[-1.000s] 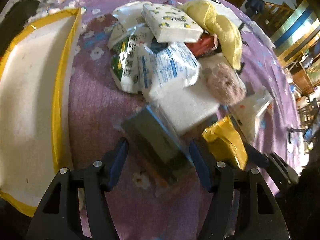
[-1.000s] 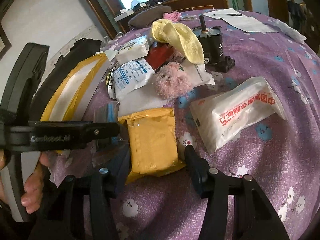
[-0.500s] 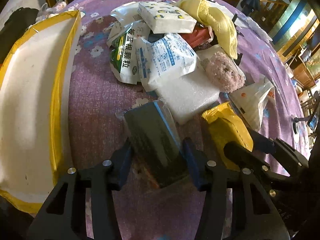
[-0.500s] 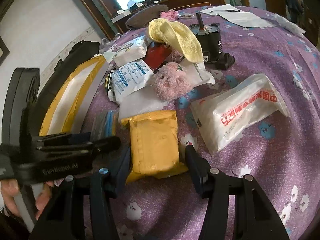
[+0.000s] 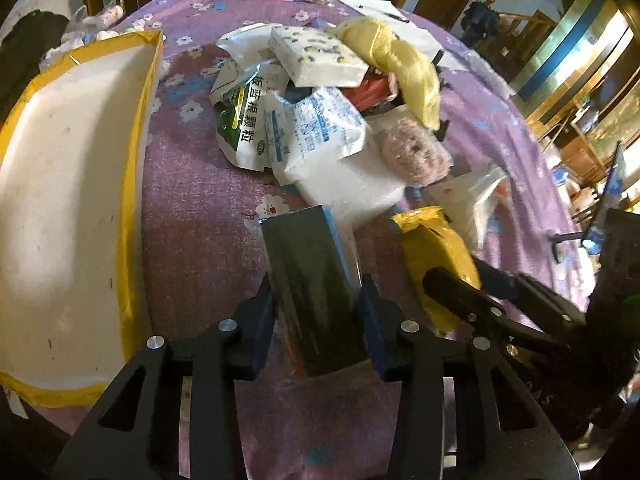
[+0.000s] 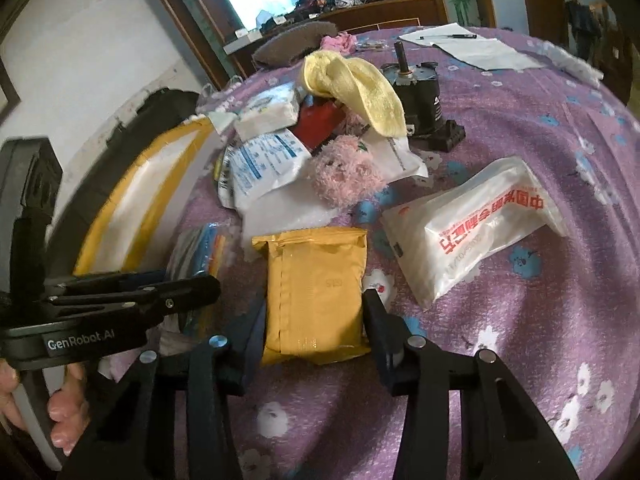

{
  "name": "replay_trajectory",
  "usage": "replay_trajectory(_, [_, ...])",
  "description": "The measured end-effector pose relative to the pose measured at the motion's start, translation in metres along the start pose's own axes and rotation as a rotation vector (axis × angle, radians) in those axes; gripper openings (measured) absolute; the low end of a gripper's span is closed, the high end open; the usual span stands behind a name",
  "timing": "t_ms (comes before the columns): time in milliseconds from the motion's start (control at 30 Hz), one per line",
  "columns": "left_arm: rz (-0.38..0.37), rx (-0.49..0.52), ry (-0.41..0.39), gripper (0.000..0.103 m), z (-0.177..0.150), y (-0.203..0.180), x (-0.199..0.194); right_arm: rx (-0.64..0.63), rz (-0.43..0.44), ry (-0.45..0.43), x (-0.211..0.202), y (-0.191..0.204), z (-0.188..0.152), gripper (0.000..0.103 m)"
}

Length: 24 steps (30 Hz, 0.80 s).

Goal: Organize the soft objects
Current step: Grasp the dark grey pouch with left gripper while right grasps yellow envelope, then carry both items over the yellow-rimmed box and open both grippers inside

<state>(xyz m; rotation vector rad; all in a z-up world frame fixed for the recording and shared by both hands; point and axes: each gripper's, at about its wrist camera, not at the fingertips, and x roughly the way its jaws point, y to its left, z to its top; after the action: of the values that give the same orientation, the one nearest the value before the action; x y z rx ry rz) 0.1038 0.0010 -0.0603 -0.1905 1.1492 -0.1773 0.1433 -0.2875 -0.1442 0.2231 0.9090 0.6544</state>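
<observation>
My left gripper (image 5: pixel 318 300) is shut on a dark flat packet in clear wrap (image 5: pixel 312 280), its blue pads pressed against both sides; the packet also shows in the right wrist view (image 6: pixel 196 256). My right gripper (image 6: pixel 316 312) has closed in on a yellow padded pouch (image 6: pixel 316 288), its fingers touching both sides; the pouch lies on the purple cloth (image 6: pixel 520 340) and also shows in the left wrist view (image 5: pixel 436 252). Behind lies a pile: white medicine bags (image 5: pixel 312 132), a pink plush (image 6: pixel 344 176), a yellow towel (image 6: pixel 356 88).
A white tray with yellow rim (image 5: pixel 60 200) lies at the left. A white printed bag (image 6: pixel 480 228) lies to the right of the pouch. A black motor (image 6: pixel 420 96) and papers (image 6: pixel 472 48) stand farther back.
My left gripper closed on the dark packet. My right gripper narrowed around the yellow pouch.
</observation>
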Motion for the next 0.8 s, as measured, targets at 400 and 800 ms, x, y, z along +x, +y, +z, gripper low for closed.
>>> replay_trajectory(400, [0.046,-0.095,-0.180,0.039,0.007,0.060,-0.089,-0.135,0.175,-0.058,0.001,0.074,0.029,0.045])
replay_trajectory(800, [0.250,-0.201,-0.121,0.039,-0.015,0.153,-0.095,-0.282,0.249,0.043,0.064,0.181,0.028,0.045])
